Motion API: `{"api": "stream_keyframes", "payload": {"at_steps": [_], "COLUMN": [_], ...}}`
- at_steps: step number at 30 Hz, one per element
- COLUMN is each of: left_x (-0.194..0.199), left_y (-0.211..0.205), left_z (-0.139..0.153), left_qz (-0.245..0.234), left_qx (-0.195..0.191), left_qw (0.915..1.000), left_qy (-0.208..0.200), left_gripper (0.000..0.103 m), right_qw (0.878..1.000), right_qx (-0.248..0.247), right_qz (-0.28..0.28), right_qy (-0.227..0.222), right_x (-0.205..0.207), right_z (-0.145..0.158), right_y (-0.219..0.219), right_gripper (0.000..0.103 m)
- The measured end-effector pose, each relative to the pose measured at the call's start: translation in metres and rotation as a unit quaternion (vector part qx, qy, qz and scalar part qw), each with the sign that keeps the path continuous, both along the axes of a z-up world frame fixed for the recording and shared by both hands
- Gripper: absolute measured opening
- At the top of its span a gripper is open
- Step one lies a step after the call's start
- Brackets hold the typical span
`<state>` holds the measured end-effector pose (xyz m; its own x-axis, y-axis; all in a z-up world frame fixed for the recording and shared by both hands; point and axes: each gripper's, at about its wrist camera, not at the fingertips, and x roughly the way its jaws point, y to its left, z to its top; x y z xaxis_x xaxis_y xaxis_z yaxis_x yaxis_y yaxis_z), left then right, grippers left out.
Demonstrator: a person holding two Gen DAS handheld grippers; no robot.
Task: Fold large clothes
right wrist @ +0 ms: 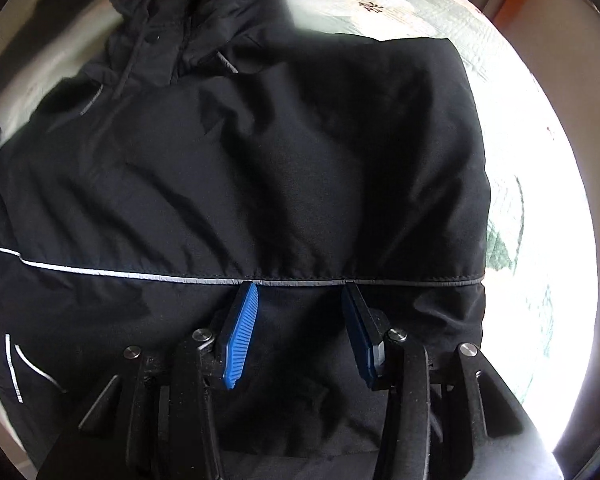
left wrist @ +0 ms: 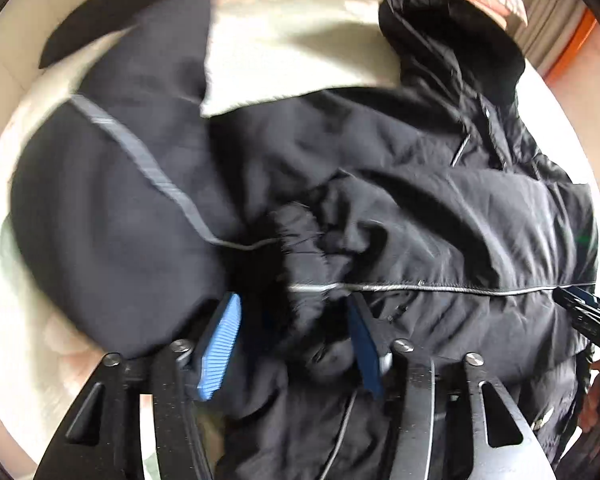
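— Where is the garment?
— A black hooded jacket [right wrist: 260,168] lies spread over a pale patterned bed cover [right wrist: 532,200], its hood [left wrist: 452,44] toward the far edge and a grey reflective stripe [right wrist: 140,276] running across the body.

— And the left gripper [left wrist: 296,312]?
— Part-way apart, pointing down at a bunched cuff [left wrist: 300,240] that sits between the blue pads without being pressed.

— The right gripper [right wrist: 300,292]?
— Also moderately apart, nothing clamped; its fingertips sit at the stripe, close to the jacket's right side edge.
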<state>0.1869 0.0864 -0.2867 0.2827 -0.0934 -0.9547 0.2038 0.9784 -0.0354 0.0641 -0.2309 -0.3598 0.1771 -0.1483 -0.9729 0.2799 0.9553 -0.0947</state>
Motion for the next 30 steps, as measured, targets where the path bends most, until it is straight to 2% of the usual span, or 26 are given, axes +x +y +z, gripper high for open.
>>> {"api": "stream_keyframes", "payload": {"at_steps": [4,6,8,10,11,13,14,16,18,19,21,22,27,30], "left_x": [-0.015,-0.015,-0.013,-0.005,0.002,0.011,0.015,0.016,0.017,0.016,0.016,0.016,0.009,-0.002], "left_y": [0.015,0.005,-0.009,-0.027,-0.037,-0.05,-0.052,-0.054,-0.054,-0.053,-0.053,-0.055,-0.065,-0.057], "left_z": [0.046,0.064,0.073,0.062,0.051,0.025,0.012,-0.016,-0.038,-0.041,-0.045,-0.047,-0.047,-0.028], "left_qz": [-0.018,-0.048,-0.078,-0.101,-0.104,-0.089,-0.083,-0.071,-0.066,-0.064,-0.062,-0.063,-0.068,-0.049], "left_qx": [-0.016,-0.033,-0.068,-0.11,-0.118,-0.122,-0.128,-0.119,-0.101,-0.103,-0.1,-0.094,-0.062,-0.084], "left_qw": [0.9991,0.9973,0.9936,0.9885,0.9874,0.9885,0.9881,0.9894,0.9912,0.9912,0.9918,0.9923,0.9954,0.9948], "left_qy": [-0.036,-0.044,-0.045,-0.023,-0.017,0.007,0.021,0.044,0.054,0.053,0.049,0.049,0.027,0.031], "left_gripper": [0.057,0.058,0.058,0.059,0.059,0.059,0.059,0.059,0.058,0.058,0.058,0.058,0.059,0.059], "right_qw": [1.0,1.0,1.0,0.999,0.999,0.996,0.995,0.996,0.997,0.997,0.998,0.998,0.997,0.996], "right_qx": [0.009,0.009,0.011,0.028,0.033,0.053,0.067,0.055,0.043,0.051,0.057,0.059,0.055,0.056], "right_qz": [-0.014,-0.019,-0.023,-0.022,-0.018,-0.01,-0.003,0.012,0.033,0.036,0.034,0.036,0.046,0.062], "right_qy": [0.008,0.012,0.009,-0.018,-0.035,-0.064,-0.077,-0.07,-0.053,-0.04,-0.013,-0.013,-0.019,-0.012], "right_x": [0.005,0.007,0.009,0.015,0.018,0.024,0.029,0.039,0.05,0.052,0.053,0.052,0.053,0.062], "right_z": [0.001,0.005,0.015,0.033,0.045,0.06,0.063,0.057,0.038,0.026,-0.001,-0.008,-0.012,-0.014], "right_y": [0.003,0.006,0.009,0.019,0.028,0.045,0.055,0.069,0.087,0.089,0.091,0.091,0.095,0.089], "right_gripper": [0.048,0.048,0.049,0.053,0.066,0.082,0.082,0.081,0.072,0.065,0.064,0.066,0.072,0.076]}}
